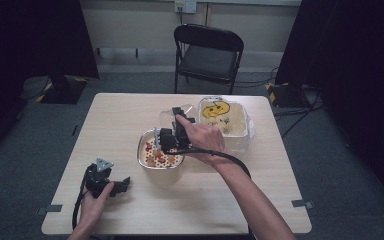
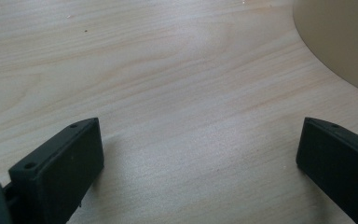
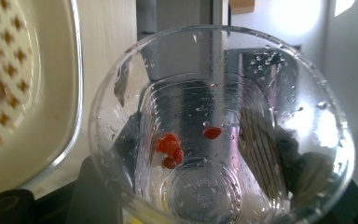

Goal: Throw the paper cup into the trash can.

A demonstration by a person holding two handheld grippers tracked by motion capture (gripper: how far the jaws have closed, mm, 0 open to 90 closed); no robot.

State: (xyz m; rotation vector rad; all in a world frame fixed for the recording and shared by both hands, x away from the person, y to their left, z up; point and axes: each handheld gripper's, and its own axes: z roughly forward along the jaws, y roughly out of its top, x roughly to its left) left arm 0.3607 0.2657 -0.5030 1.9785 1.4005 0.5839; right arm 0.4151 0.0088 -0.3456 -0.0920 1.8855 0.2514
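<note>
Clear plastic cup (image 3: 221,135) clamped in right gripper (image 1: 172,131), tipped near level above patterned bowl (image 1: 160,152), mouth facing camera, 3 red bits clinging inside. Left gripper (image 2: 200,163) spread wide on tabletop (image 1: 130,115).

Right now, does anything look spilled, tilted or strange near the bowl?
The clear plastic cup in the right gripper lies tipped on its side above the bowl. A few red bits cling inside its wet wall. Nothing looks spilled on the table.
</note>
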